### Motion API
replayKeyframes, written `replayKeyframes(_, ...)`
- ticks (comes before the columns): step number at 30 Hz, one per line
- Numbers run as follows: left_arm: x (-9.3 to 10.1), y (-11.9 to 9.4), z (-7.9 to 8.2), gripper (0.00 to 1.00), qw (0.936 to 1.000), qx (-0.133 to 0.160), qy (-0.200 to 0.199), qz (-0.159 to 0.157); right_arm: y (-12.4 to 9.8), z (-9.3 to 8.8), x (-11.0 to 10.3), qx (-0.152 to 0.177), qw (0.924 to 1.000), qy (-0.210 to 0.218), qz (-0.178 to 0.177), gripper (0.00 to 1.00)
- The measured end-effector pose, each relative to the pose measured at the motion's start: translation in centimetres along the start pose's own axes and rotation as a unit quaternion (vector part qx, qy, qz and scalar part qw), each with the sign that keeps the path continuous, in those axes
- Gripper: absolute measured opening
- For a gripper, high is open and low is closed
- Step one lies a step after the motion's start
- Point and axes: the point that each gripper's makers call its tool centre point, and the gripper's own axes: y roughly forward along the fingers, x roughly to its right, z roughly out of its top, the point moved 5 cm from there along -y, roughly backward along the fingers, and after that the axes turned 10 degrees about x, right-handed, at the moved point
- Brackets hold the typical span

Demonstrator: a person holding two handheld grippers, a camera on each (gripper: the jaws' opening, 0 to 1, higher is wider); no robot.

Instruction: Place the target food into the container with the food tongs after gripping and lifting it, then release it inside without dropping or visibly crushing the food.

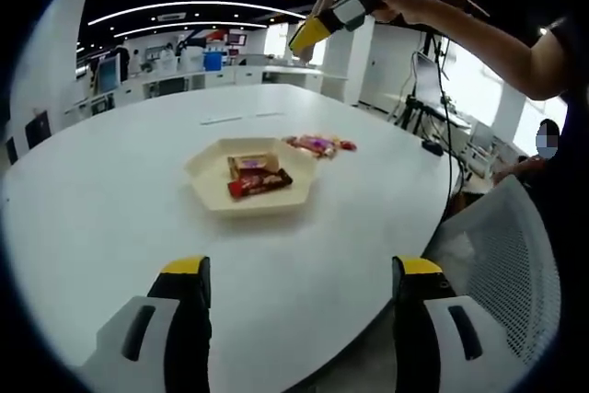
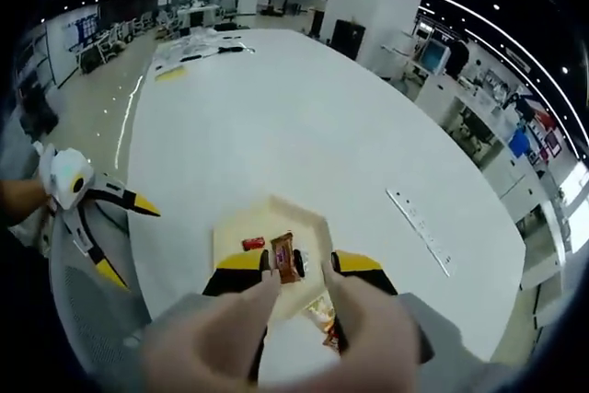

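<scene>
The white tabletop (image 1: 110, 190) carries a shallow hexagonal container (image 1: 250, 176) at centre frame in the left gripper view. Two wrapped food items lie inside it: a tan one (image 1: 250, 165) and, just beside it, a red bar (image 1: 260, 182). A further wrapped snack (image 1: 318, 144) rests on the tabletop just outside the container's far right edge. The right tongs (image 1: 308, 39) hang high at upper centre of that view, well above the container, with a person's arm behind them. In the right gripper view the right tongs (image 2: 299, 269) point down over the container (image 2: 230, 232); a brown wrapped bar (image 2: 285, 258) sits between the yellow tips, and another wrapper (image 2: 322, 315) lies low in the frame outside the tray. The tips stand a little apart, and whether they grip the bar or merely frame it I cannot tell. The left tongs (image 1: 299, 273) stand wide open, holding nothing, low over the tabletop's near edge; they also appear at left in the right gripper view (image 2: 124, 236). Judgement: with two items in the container, the step in hand appears to be either release or withdrawal above it. The next move calls for confirming the bar is free, then lowering to the snack left outside with a gentle closure that does not crush it.
</scene>
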Motion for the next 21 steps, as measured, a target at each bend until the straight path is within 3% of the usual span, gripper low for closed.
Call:
replayKeyframes(13, 0.0, 0.1, -0.3, 0.78, 1.0000, -0.008, -0.003, -0.001, -0.1, -4.3, 0.7, -0.034, 0.9990, 0.031, -0.003, 0.27)
replayKeyframes(21, 0.1, 0.1, -0.4, 0.78, 0.9999, -0.014, -0.003, -0.003, -0.5, -5.8, 1.2, -0.045, 0.9982, 0.040, -0.007, 0.27)
